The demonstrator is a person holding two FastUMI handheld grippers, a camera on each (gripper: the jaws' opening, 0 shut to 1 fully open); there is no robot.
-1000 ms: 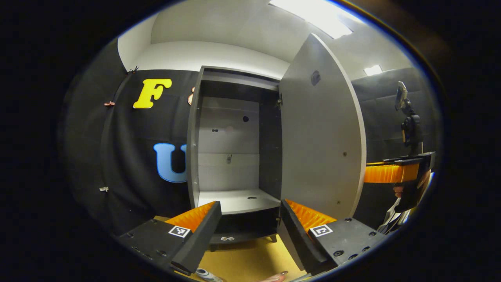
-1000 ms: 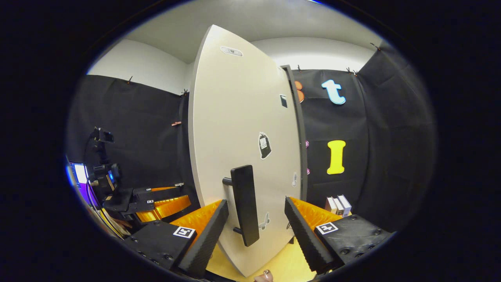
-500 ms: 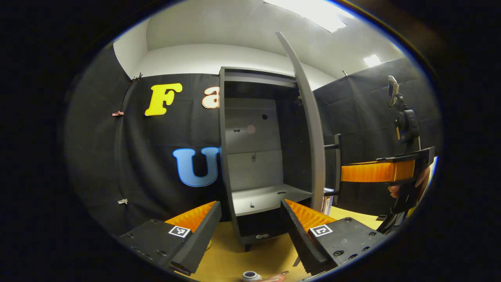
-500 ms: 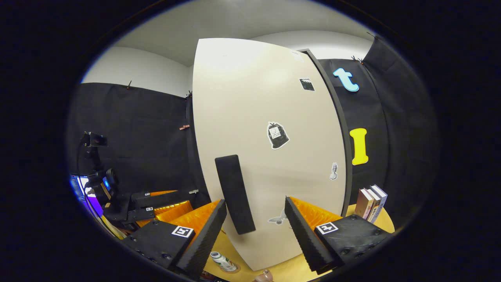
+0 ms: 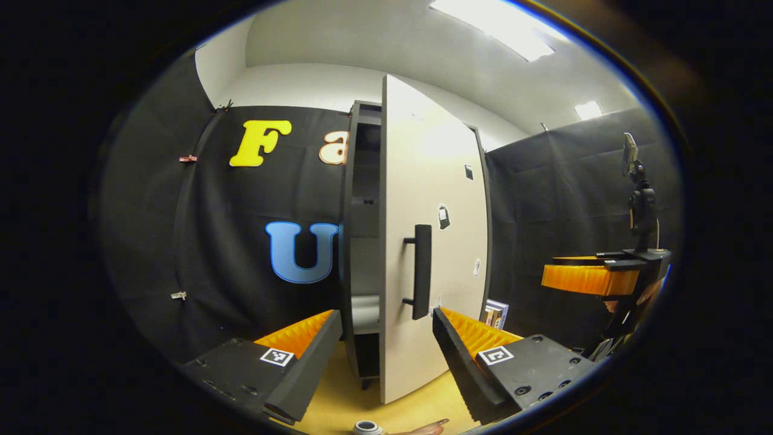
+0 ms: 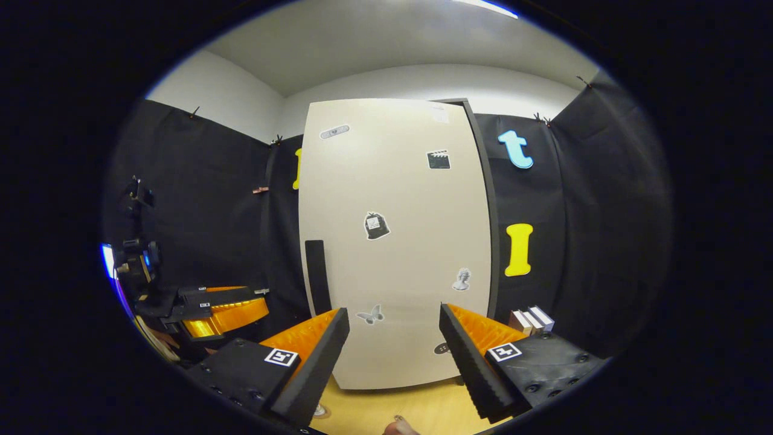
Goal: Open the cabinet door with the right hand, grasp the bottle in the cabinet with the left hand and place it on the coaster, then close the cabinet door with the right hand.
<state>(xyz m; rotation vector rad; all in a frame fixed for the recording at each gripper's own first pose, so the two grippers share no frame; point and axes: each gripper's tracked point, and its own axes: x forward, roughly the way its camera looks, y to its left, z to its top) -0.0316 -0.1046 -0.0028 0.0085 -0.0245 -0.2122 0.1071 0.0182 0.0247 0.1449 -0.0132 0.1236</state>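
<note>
From where the left claw (image 5: 386, 356) points, the cabinet door (image 5: 432, 241) stands nearly shut, with a thin slit of the dark cabinet (image 5: 361, 241) inside showing just to its left. Its fingers are spread apart with nothing between them, and the black bar handle (image 5: 421, 272) of the door sits ahead of the claw, a little above its right finger. At the bottom edge, below and between the fingers, the top of the bottle (image 5: 366, 428) shows on the yellow table (image 5: 344, 405); whether it rests on a coaster cannot be told from here. Off to the right, well apart from the door, the right claw (image 5: 589, 279) hangs in the air.

From the right claw (image 6: 392, 356), the pale door (image 6: 395, 241) faces it squarely, ahead of both fingers and not touched by them. That claw is wide apart and empty too. The handle (image 6: 317, 269) is up and left of its left finger. Small stickers (image 6: 375, 225) dot the door panel. A few books (image 6: 530, 319) stand on the table past the right finger, near the door's right edge. Far to the left, the left claw (image 6: 226, 311) shows near a camera stand (image 6: 136, 254).
</note>
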